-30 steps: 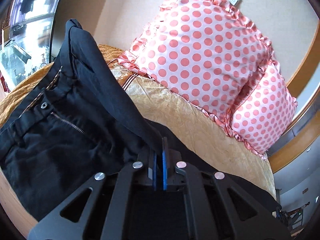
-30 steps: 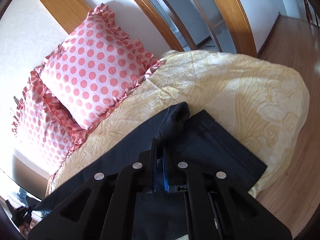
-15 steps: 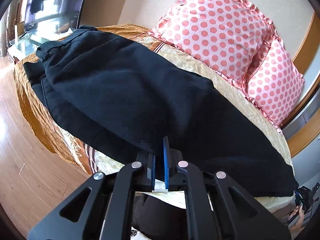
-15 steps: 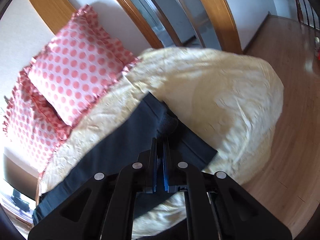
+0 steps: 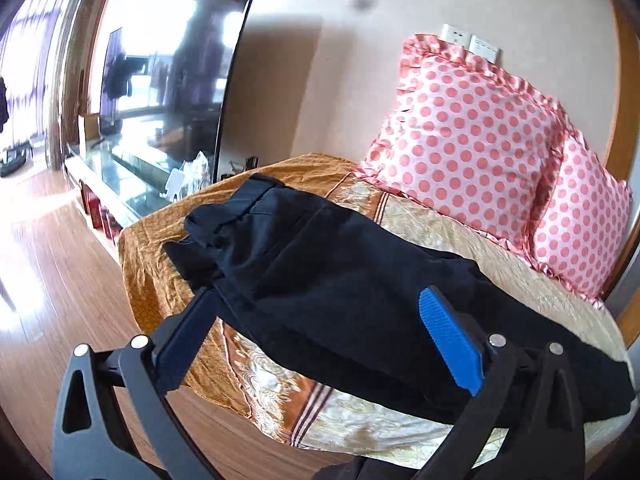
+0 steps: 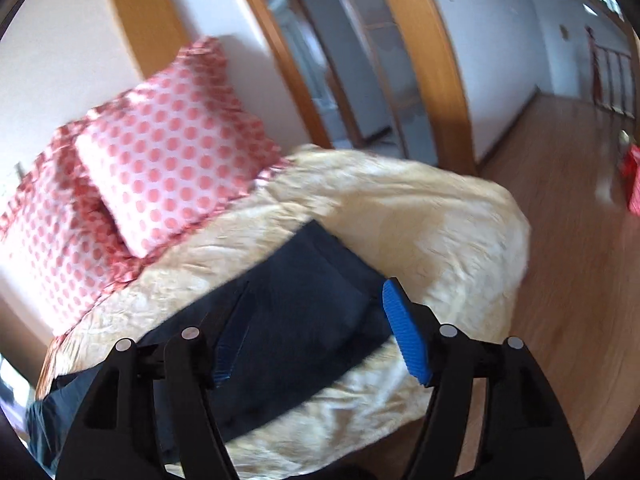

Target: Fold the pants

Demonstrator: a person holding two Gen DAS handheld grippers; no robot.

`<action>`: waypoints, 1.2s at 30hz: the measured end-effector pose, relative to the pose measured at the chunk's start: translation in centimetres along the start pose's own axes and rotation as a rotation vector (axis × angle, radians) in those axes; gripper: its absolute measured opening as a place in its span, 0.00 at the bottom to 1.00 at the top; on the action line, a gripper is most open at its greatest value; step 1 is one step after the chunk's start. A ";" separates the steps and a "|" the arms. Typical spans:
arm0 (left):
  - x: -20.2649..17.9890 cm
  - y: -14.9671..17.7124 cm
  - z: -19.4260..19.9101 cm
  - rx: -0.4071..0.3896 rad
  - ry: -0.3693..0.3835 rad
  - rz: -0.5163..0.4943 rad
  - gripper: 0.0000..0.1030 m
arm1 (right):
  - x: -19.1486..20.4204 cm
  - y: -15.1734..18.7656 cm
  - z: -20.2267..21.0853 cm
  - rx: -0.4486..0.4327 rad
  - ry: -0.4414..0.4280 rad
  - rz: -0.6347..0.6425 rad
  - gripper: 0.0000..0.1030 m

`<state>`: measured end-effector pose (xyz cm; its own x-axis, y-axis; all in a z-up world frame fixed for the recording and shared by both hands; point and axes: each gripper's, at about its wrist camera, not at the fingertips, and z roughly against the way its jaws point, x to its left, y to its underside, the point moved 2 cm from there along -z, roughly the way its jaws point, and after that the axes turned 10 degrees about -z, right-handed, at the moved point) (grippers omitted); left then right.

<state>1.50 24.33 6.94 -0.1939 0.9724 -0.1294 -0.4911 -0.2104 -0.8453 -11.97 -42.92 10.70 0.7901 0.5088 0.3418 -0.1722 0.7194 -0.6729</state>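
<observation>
Pants, black cotton pair (image 5: pixel 344 288), lie lengthwise across gold patterned bedspread (image 5: pixel 404 216), one leg stacked on other. Left gripper (image 5: pixel 316 320) fingers wide apart, holding nothing; right gripper (image 6: pixel 312 316) likewise spread above hem end, likely clearing for crosswise fold.

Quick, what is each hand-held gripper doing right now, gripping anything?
Left hand-held gripper: open, holding nothing, above the pants.
Right hand-held gripper: open, holding nothing.
</observation>
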 end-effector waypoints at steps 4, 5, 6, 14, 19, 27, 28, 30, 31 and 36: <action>5.4 -1.0 -3.1 0.091 0.142 0.236 0.77 | 5.2 2.1 -0.7 0.045 -0.120 0.129 0.66; 6.4 -1.1 -4.2 0.125 0.172 0.288 0.67 | 6.3 2.8 -1.0 0.065 -0.149 0.152 0.66; 7.0 -1.1 -5.0 0.148 0.192 0.323 0.63 | 7.1 3.4 -1.3 0.080 -0.167 0.166 0.66; 9.6 0.2 -9.0 0.271 0.207 0.464 0.55 | 12.0 7.3 -2.5 0.166 -0.247 0.275 0.66; 9.7 -0.3 -9.5 0.263 0.276 0.504 0.55 | 13.2 7.9 -2.3 0.176 -0.259 0.308 0.66; 10.6 0.2 -10.7 0.273 0.294 0.579 0.16 | 14.2 9.3 -3.0 0.216 -0.275 0.330 0.66; 10.6 0.3 -10.4 0.264 0.283 0.575 0.10 | 14.3 9.4 -3.1 0.220 -0.277 0.332 0.66; 10.4 0.1 -9.4 0.231 0.260 0.551 0.06 | 14.5 9.6 -3.2 0.228 -0.284 0.334 0.66; 10.3 0.0 -8.7 0.218 0.253 0.543 0.05 | 14.7 9.7 -3.2 0.232 -0.288 0.339 0.66; 10.3 -0.4 -3.8 0.104 0.247 0.518 0.03 | 15.7 10.3 -2.9 0.240 -0.317 0.367 0.66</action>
<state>2.96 34.81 3.99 -0.2337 0.7322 -0.6397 -0.4684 -0.6613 -0.5859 0.38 -28.90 7.29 0.4428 0.8381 0.3185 -0.5626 0.5363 -0.6292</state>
